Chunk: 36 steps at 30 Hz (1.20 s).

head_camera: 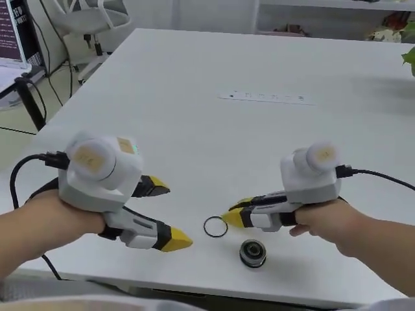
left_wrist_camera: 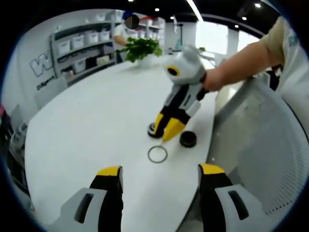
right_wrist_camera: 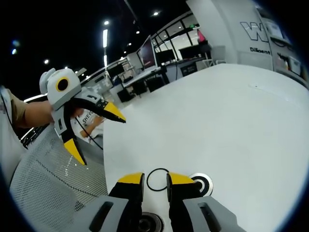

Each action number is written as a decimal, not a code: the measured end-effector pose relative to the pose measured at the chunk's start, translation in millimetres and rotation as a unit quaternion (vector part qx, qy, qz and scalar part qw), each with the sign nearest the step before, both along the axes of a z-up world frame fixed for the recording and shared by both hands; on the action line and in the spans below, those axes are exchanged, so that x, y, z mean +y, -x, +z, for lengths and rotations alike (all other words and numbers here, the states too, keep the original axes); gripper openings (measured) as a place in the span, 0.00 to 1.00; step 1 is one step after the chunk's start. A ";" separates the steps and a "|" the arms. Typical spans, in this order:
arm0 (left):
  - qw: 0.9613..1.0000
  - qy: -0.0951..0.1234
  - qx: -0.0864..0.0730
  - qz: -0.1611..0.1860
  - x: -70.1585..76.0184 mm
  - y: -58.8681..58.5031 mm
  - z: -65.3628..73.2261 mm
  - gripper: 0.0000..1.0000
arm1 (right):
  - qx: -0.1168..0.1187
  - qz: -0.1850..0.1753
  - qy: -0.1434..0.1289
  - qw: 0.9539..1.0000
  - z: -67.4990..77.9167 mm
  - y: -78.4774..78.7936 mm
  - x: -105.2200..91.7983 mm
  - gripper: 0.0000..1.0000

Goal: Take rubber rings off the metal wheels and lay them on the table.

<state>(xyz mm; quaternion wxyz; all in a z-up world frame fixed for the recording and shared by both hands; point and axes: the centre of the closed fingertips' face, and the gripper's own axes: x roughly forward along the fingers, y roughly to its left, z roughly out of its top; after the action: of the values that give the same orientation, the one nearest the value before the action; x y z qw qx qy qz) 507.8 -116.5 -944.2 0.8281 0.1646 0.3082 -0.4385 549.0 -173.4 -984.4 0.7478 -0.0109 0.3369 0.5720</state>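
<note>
On the white table [head_camera: 194, 97]: a black rubber ring [head_camera: 204, 227] lay flat and loose near the front edge, between the two grippers' tips and touching neither.
Ring, left gripper view: it [left_wrist_camera: 148, 154] lay ahead of the jaws, just short of the other gripper's yellow tips.
Ring, right gripper view: it [right_wrist_camera: 158, 169] lay just beyond the jaw tips.
Dark wheel [head_camera: 253, 253]: it sat just beside the ring, nearer the table edge, under the right gripper's body, with a black band around it.
Silvery wheel [right_wrist_camera: 202, 182]: it lay flat just right of the right jaw tip, with a dark hub.
Left gripper [head_camera: 172, 214]: jaws spread wide, released, holding nothing, above the table left of the ring.
Right gripper [head_camera: 232, 218]: jaws drawn almost together, grasping nothing, tips pointed at the ring and just beside it.
Power strip [head_camera: 266, 97]: it lay far back on the tabletop.
</note>
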 end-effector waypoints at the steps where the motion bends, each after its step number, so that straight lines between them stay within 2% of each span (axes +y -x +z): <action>1: 1.000 0.000 0.000 -0.001 -0.7 -0.1 0.2 0.64 | -0.001 0.000 -0.004 1.000 2.9 0.4 -0.6 0.17; 14: 1.000 -0.001 -0.003 -0.015 -14.5 -5.4 4.5 0.63 | -0.019 -0.006 -0.031 0.999 27.3 0.3 -18.1 0.20; 26: 0.999 -0.005 -0.002 -0.034 -30.0 -9.9 3.9 0.62 | -0.032 -0.018 -0.041 0.999 37.0 3.3 -39.6 0.22; 36: 0.999 -0.003 -0.001 -0.051 -46.1 -11.8 1.0 0.60 | -0.035 -0.025 -0.042 0.998 35.9 10.2 -57.4 0.23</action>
<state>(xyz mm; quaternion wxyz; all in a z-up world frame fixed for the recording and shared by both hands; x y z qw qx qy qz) 519.5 -162.6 -943.3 0.8047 0.1825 0.2999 -0.4789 538.7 -230.8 -948.5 0.7730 0.0090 0.2869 0.5658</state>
